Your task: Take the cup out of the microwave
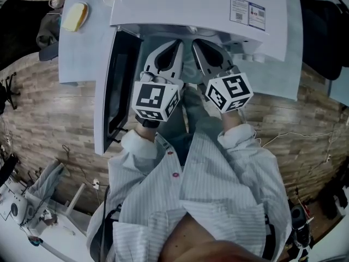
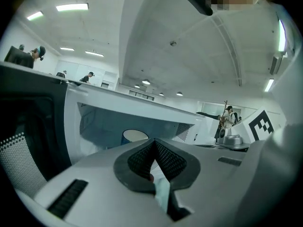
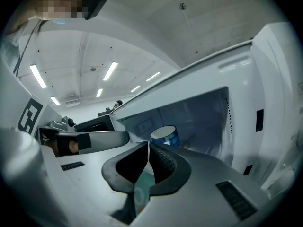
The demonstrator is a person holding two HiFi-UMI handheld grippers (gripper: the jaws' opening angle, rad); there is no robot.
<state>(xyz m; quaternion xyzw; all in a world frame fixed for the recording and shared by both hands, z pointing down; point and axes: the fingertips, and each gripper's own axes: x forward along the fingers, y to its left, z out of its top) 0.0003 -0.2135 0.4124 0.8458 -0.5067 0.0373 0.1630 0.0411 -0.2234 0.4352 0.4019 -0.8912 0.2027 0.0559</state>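
Note:
A blue cup (image 2: 135, 135) with a white rim (image 3: 165, 135) stands inside the open white microwave (image 1: 196, 4); the head view hides it under the microwave's top. The door (image 1: 112, 86) is swung out to the left. My left gripper (image 1: 177, 43) and right gripper (image 1: 195, 42) sit side by side in front of the opening and point into it. The left gripper (image 2: 154, 142) has its pads together with nothing between them. So does the right gripper (image 3: 147, 144). Both are short of the cup.
A yellow block (image 1: 75, 16) lies on the white counter to the left of the microwave, and a printed label (image 1: 247, 12) is on the microwave's top. The dark door pane (image 2: 28, 126) is close on the left gripper's left. Wood floor lies below.

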